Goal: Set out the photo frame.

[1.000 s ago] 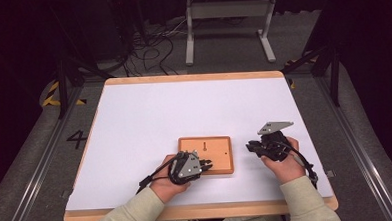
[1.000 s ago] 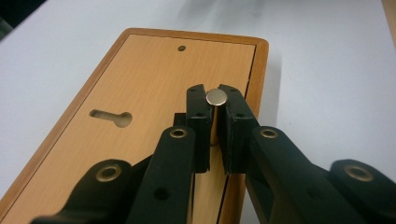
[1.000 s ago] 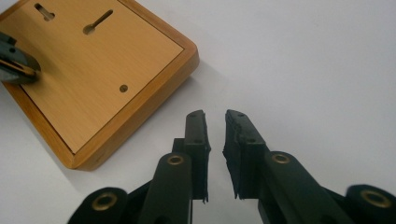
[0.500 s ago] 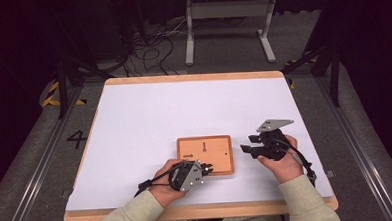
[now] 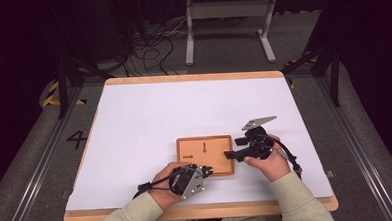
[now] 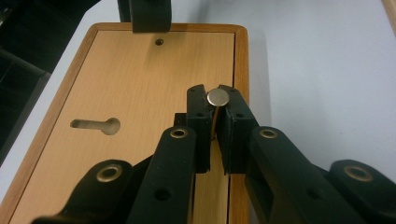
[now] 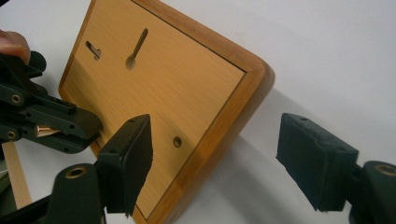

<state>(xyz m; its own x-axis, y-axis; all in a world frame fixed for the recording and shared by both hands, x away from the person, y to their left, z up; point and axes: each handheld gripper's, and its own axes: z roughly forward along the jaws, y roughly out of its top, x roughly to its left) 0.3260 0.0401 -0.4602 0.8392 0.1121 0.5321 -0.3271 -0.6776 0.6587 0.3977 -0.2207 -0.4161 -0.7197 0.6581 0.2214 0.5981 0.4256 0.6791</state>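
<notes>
A flat wooden board (image 5: 205, 149) with two keyhole slots lies near the table's front edge. My left gripper (image 5: 208, 171) sits at the board's front right corner, shut on a thin pin with a round silver head (image 6: 218, 96). In the left gripper view one keyhole slot (image 6: 95, 125) lies to the left of the jaws. My right gripper (image 5: 230, 154) reaches the board's right edge, and its jaws have just been opening. In the right gripper view that gripper (image 7: 217, 135) stands open, one jaw over the board (image 7: 154, 88), the other over the white table, nothing pressed.
The white table top (image 5: 184, 111) is bare behind and left of the board. A small round hole (image 7: 177, 141) sits near the board's right edge. A pale wooden strip (image 7: 16, 179) shows below the left gripper (image 7: 56, 123). A metal stand (image 5: 227, 19) and cables lie beyond the table.
My right gripper has moved left to the board's right edge and its jaws have spread apart. The left gripper stays shut on the pin, nearly where it was.
</notes>
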